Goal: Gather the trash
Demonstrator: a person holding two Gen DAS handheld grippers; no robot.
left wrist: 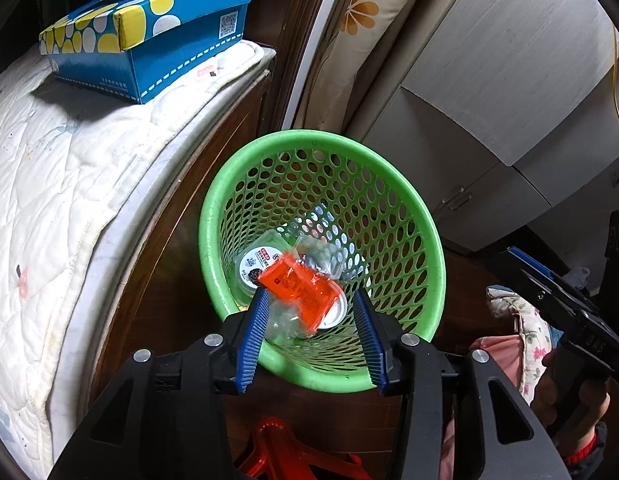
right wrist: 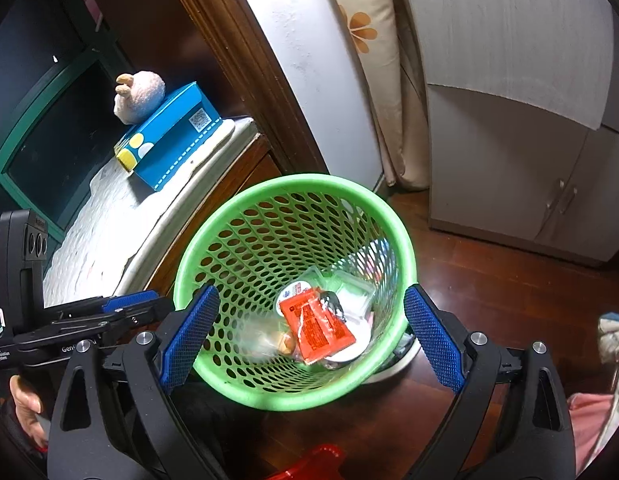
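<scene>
Your left gripper (left wrist: 309, 316) points steeply down over the near rim of a green perforated wastebasket (left wrist: 413, 216) that stands on a dark wooden floor (right wrist: 489, 280). Its blue ribbed fingers (left wrist: 256, 330) stand apart, and the jaws grasp nothing. A blurred orange wrapper (left wrist: 299, 292) with a scrap of clear plastic shows between them; neither pad touches it, and it looks loose inside the basket.

From the right wrist view, the wrapper lies flat at the bottom of the basket. It rests on other rubbish there: a round white lid (right wrist: 293, 294), clear plastic trays (right wrist: 349, 284) and a crumpled clear bag (right wrist: 261, 338).

Your right gripper (right wrist: 309, 336) is spread wide and empty. It hangs above the basket, with one blue pad seen against each side of the rim. Whether the pads touch the rim cannot be told.

Left of the basket is a dark wooden cabinet (left wrist: 213, 160) topped with a white quilted pad (left wrist: 49, 168). A blue tissue box (left wrist: 149, 36) with yellow and white spots sits on the pad, and a small pink plush toy (right wrist: 139, 96) sits on the box. Behind the basket hangs a cream curtain (right wrist: 369, 40) with orange flowers, beside a pale grey cupboard (right wrist: 529, 140). A red plastic stool (left wrist: 285, 452) shows at the bottom edge.
</scene>
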